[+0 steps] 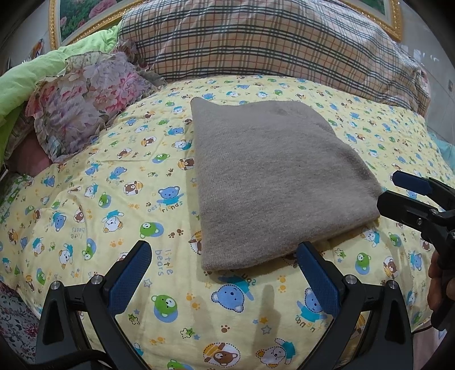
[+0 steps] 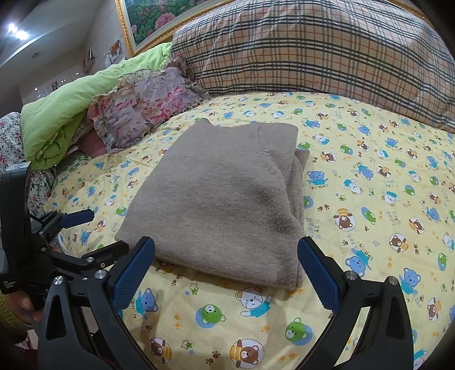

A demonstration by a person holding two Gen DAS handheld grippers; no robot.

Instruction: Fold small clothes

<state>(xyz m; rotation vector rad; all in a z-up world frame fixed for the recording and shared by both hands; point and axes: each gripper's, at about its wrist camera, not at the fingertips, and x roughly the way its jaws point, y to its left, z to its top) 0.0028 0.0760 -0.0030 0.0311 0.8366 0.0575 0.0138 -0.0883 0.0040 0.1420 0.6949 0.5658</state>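
A grey-brown knitted garment (image 1: 273, 182) lies folded into a flat rectangle on the yellow bear-print sheet (image 1: 113, 176). From the right wrist view the garment (image 2: 221, 199) shows stacked layers along its right edge. My left gripper (image 1: 224, 256) is open just in front of the garment's near edge, nothing between its blue pads. My right gripper (image 2: 226, 250) is open too, its fingers either side of the garment's near corner without touching it. The right gripper (image 1: 398, 190) also shows at the right edge of the left wrist view, beside the garment's right corner.
A plaid pillow (image 1: 270, 42) lies along the far side of the bed. A floral cushion (image 1: 85, 96) and a green quilt (image 2: 71, 113) are piled at the left. A gold-framed flower picture (image 2: 159, 17) hangs behind. The left gripper (image 2: 74, 227) appears at the right wrist view's left edge.
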